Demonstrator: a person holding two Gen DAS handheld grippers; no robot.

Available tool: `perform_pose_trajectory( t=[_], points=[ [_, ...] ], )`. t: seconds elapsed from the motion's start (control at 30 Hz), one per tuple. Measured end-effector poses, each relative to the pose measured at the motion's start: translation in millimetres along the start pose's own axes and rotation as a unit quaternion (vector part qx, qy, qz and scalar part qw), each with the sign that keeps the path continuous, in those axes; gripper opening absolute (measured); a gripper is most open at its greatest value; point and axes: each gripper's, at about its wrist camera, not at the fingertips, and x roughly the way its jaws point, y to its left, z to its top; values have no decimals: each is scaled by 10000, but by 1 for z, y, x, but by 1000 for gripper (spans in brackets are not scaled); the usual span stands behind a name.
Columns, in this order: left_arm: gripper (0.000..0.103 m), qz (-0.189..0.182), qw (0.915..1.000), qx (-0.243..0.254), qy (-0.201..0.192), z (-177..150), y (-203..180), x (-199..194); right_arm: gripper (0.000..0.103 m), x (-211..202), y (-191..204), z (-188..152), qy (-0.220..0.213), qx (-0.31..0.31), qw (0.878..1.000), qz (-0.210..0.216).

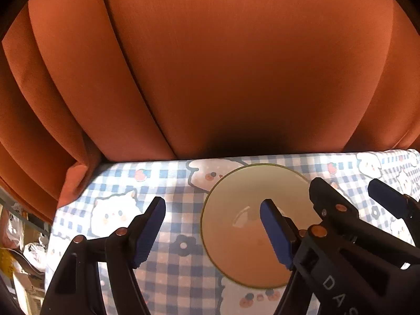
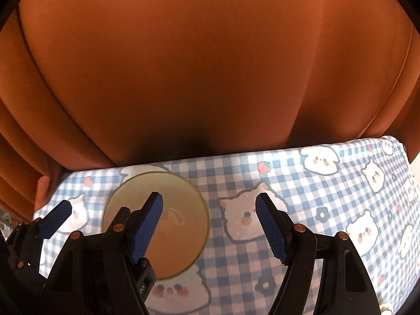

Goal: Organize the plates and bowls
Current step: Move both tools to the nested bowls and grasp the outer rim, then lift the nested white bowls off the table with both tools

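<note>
A pale bowl with a thin dark rim (image 1: 244, 225) sits upright on the blue checked tablecloth (image 1: 173, 273); it also shows in the right wrist view (image 2: 181, 210). My left gripper (image 1: 212, 232) is open, its right finger over the bowl's inside, its left finger over the cloth. My right gripper (image 2: 208, 227) is open, its left finger over the bowl, its right finger over the cloth. The right gripper also shows in the left wrist view (image 1: 349, 197), at the bowl's right edge. Neither holds anything.
An orange-brown curtain (image 1: 223, 65) hangs right behind the table's far edge (image 1: 262, 156). The cloth's printed animal faces cover the table (image 2: 341, 210). Clutter of bags lies on the floor at the far left (image 1: 15, 249).
</note>
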Motion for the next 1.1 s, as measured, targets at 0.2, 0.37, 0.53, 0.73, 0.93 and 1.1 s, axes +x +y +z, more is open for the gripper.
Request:
perform_pose_trajectory(
  t=[0.2,0.37,0.53,0.73,0.93,1.1],
  points=[
    [66,35,9999,-71,100,-7,1,16,56,22,0,0,84,-61,9999,-54],
    [43,46,9998,-66,198,-11,2,25,37,34,1,-4,233,-57,9997,-5],
    [28,-29,9995,-101,288,-14,3,31,24,43,2,-6,370,-41,9992,128],
    [18,-5,9995,-131,295,-15,0,31,16,47,3,-7,522,-52,9985,160],
    [17,-18,9992,-158,371,-14,2,28,16,46,3,-5,600,-19,9981,123],
    [17,-15,9993,-180,328,-11,5,17,16,36,5,-1,599,-52,9981,143]
  ],
)
